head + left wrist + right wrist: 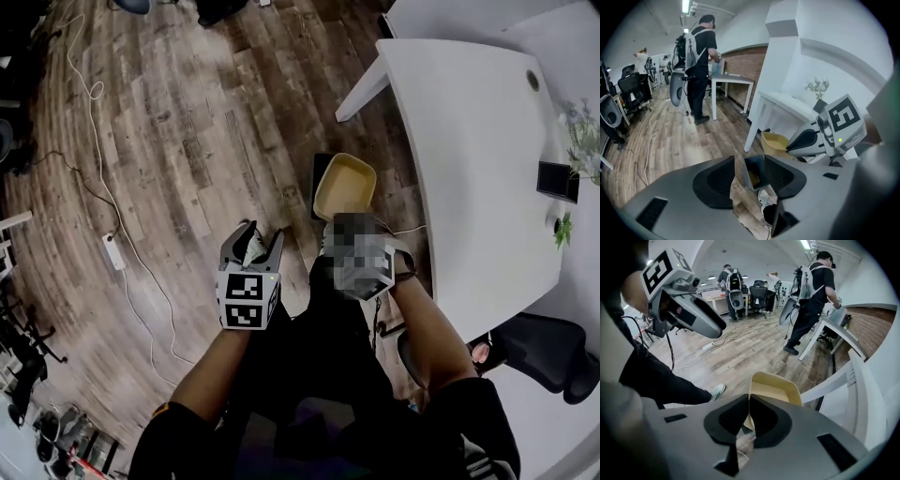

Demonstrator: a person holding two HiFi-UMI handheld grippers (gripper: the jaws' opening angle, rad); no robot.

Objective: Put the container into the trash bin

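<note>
Container looks light, thin-walled and a bit flexible, so the right claw is pinched narrow on its 6 o'clock rim, while the left claw is wide and grips nothing.

L gripper & R gripper: smooth grey plastic, rounded, w/ black pads. Each carries a white cube w/ blk square markers; the R one has a small green LED, and a thin blk cable hangs below the L. Person wears a dark short-sleeved top w/ white stripes on the R sleeve, dark trousers and a white sneaker.
</note>
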